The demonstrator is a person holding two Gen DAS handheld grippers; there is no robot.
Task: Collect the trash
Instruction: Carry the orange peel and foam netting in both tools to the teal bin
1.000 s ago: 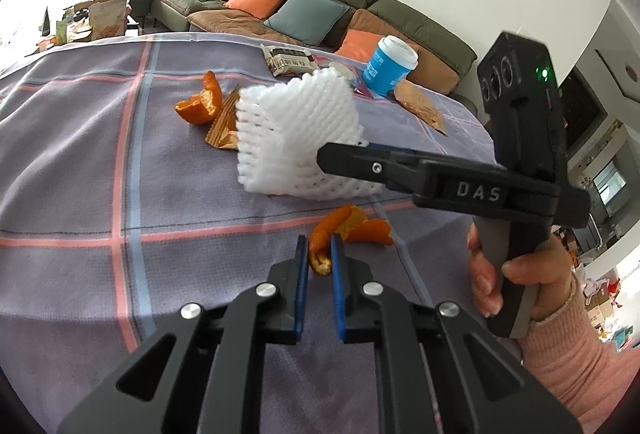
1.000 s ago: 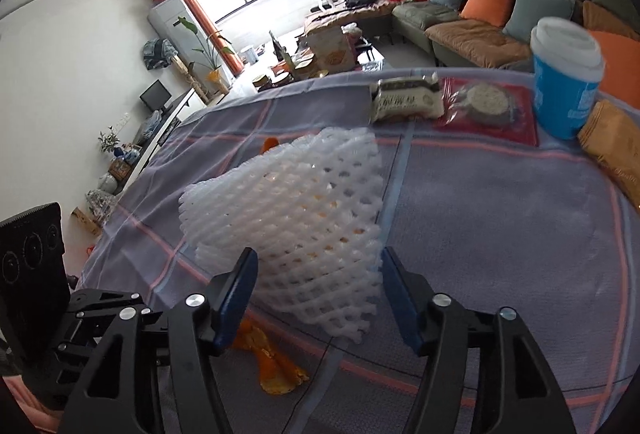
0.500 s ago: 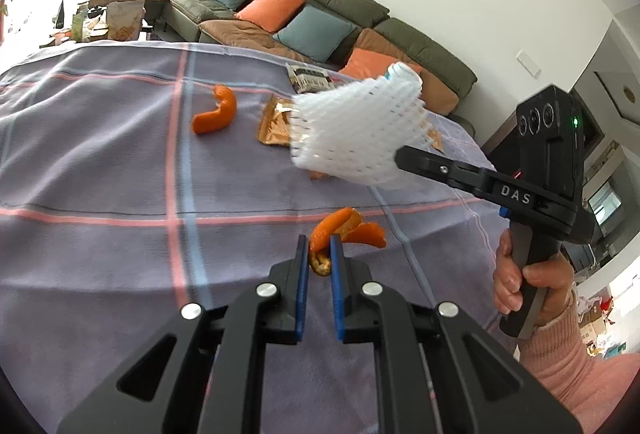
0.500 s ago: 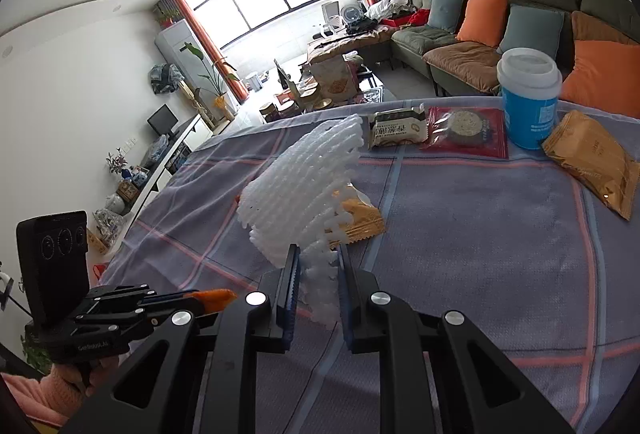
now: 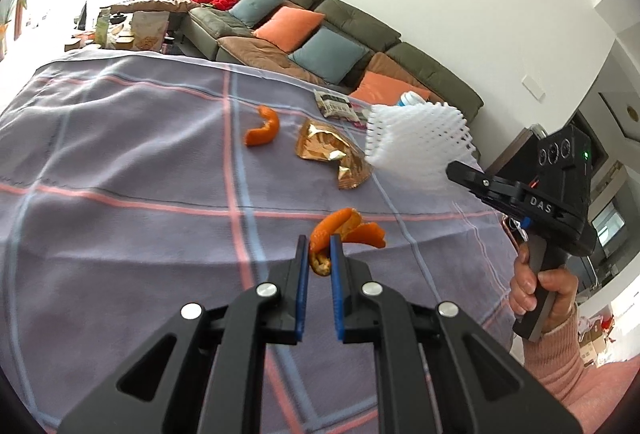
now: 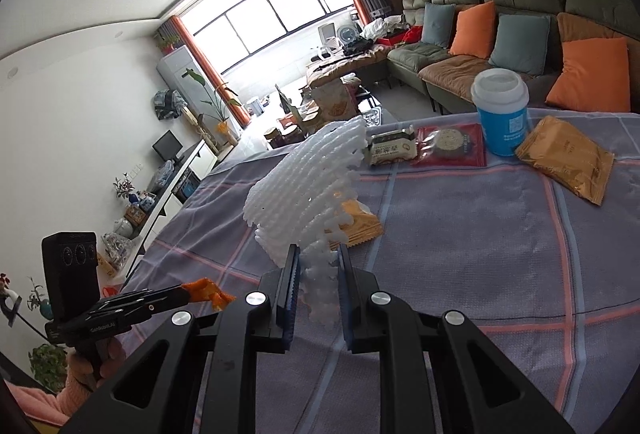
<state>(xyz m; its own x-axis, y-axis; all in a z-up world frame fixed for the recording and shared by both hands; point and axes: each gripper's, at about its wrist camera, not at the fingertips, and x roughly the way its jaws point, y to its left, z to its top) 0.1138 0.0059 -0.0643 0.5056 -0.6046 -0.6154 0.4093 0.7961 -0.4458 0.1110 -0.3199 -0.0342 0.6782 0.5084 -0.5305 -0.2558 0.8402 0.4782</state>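
The right gripper (image 6: 316,270) has just clamped its fingers on the foam net (image 6: 308,189) and lifted it off the worktop (image 5: 120,161) (near edge); left gripper (image 5: 319,258) holds peel (image 5: 344,230). Both ready for binning.

A table (image 6: 500,234) draped in a grey cloth with pink and blue lines is carrying, along its far edge, a blue cup (image 6: 502,113), three snack packets and, nearer the middle, a gold wrapper (image 5: 332,157) beside a curl of orange peel (image 5: 262,131)
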